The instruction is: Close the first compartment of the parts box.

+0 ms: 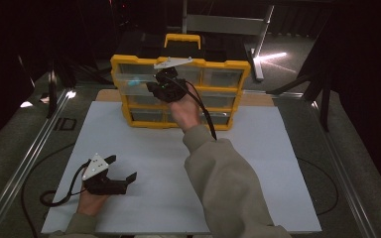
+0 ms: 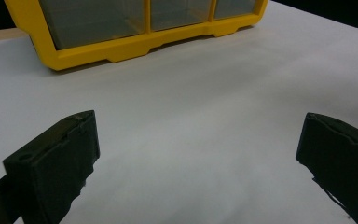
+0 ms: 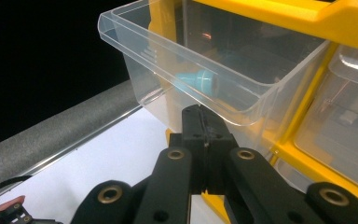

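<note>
currently the right gripper (image 3: 204, 122) is sitting with its jaws pressed together at the front lip of the clear drawer (image 3: 182, 70), which is pulled partway out of the top-left slot of the yellow organiser (image 1: 178, 91). one teal part (image 3: 200, 80) is lying inside, so drop-off looks done; pushing the drawer home looks left (can't tell if the lip is pinched). left gripper (image 1: 121, 171) is idling wide open over the white mat (image 1: 258, 163). count: two grippers, one organiser, one open drawer.
</note>
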